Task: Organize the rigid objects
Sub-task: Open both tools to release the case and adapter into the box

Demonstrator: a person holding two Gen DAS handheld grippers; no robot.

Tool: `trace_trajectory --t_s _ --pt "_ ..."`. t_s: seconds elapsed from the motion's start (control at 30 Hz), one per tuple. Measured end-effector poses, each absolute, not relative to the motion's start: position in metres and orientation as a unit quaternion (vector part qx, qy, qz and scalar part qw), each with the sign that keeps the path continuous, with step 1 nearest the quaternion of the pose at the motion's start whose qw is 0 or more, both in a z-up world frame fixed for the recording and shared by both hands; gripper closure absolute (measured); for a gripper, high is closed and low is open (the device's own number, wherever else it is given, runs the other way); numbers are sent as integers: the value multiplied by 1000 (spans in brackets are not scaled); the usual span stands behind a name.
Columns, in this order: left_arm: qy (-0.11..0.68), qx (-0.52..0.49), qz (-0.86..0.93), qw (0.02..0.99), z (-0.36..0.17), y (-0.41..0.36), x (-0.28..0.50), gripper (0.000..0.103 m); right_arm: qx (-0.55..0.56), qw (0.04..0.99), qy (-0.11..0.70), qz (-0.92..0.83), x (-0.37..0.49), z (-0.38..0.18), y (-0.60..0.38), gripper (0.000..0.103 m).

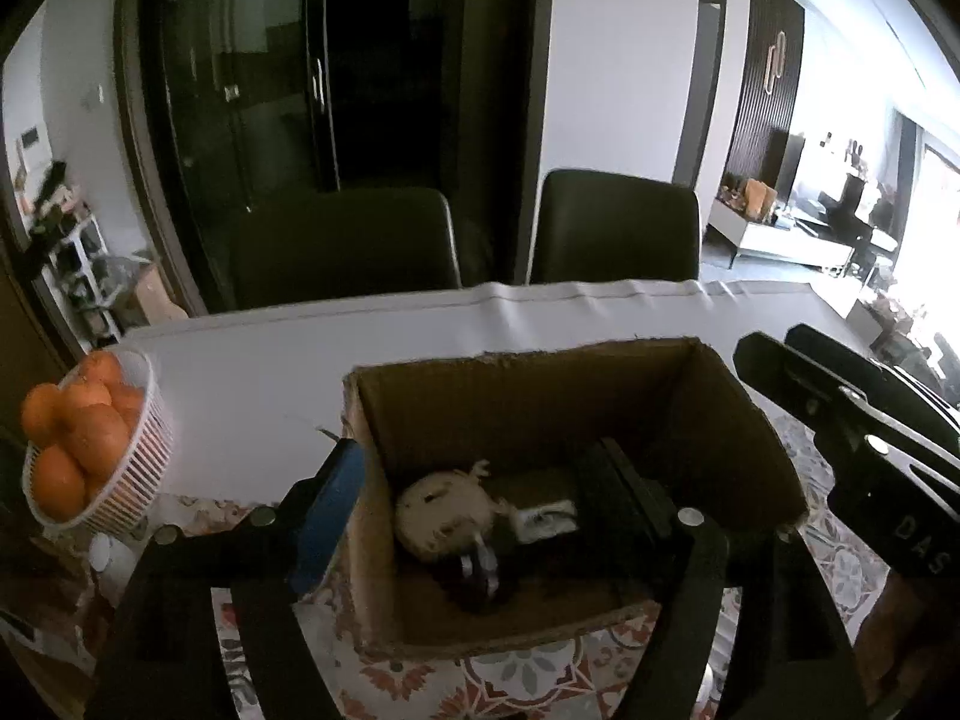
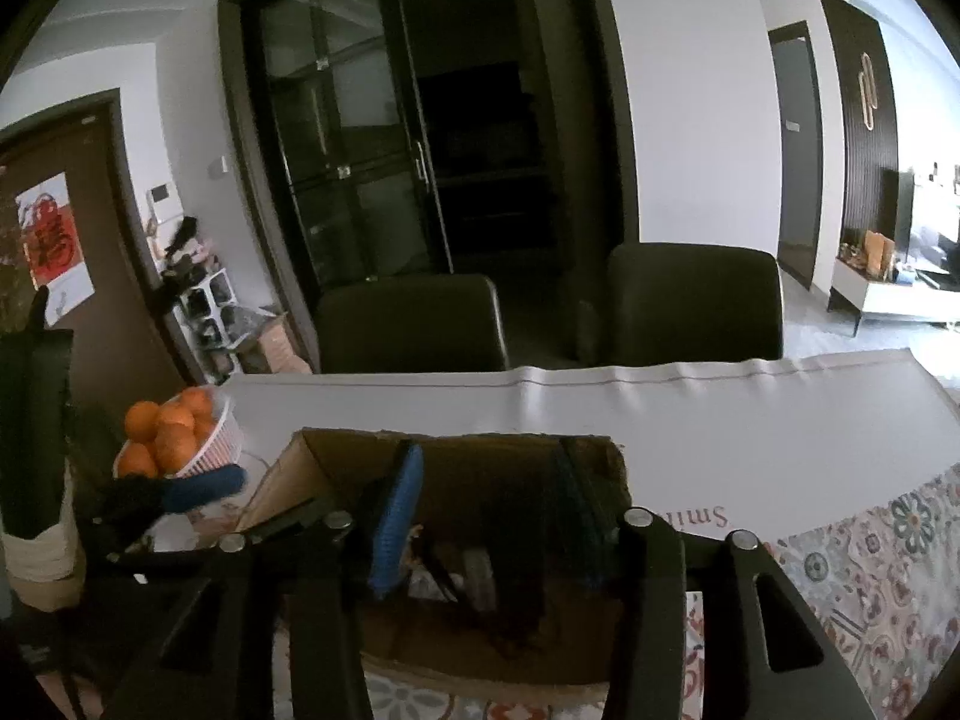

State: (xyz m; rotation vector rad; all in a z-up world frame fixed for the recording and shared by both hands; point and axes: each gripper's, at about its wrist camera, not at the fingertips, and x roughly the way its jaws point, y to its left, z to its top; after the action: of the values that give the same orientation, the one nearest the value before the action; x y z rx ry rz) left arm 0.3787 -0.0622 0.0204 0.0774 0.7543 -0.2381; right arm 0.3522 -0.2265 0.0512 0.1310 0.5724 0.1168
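- An open brown cardboard box [image 1: 750, 420] stands on the desk [image 1: 360, 348]. The desk is covered with a plain white sheet at the far side and a floral tile-patterned cloth [image 1: 540, 672] at the near side.
- Inside the box lies a round beige object [image 1: 438, 516]. Just beside it is a cluster of black pieces with a small white part [image 1: 543, 519]; they are too dark to make out further.
- The left claw [image 1: 477, 456] has its fingers well apart. The blue-padded finger [image 1: 327, 510] is outside the box's left wall and the other finger [image 1: 630, 492] is inside the box, so the wall stands between them. Neither pad presses on anything.
- The right claw [image 2: 489, 456] points over the near edge of the same box. Its blue-padded finger [image 2: 393, 522] and its dark finger [image 2: 576, 510] are only a narrow gap apart.
- In the left wrist view, the right claw's tips sit just beside the box's right wall and show nothing between them. In its own view, the dark space between the fingers blends into the shadowed inside of the box.
- A white ribbed plastic basket [image 1: 129, 498], heaped with oranges [image 1: 78, 420], sits on the desk to the left of the box and apart from it.
- Two dark upholstered chairs [image 1: 342, 246] [image 1: 618, 228] are pushed up to the desk's far edge.
- A tall dark glass-fronted cabinet [image 1: 270, 90] stands behind the chairs.
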Motion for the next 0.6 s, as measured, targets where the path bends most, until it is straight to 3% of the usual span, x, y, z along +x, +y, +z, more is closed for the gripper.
trace_trajectory --t_s 0.6 --pt "318 37 -74 945 46 -46 312 23 43 966 253 34 299 69 -224 39"
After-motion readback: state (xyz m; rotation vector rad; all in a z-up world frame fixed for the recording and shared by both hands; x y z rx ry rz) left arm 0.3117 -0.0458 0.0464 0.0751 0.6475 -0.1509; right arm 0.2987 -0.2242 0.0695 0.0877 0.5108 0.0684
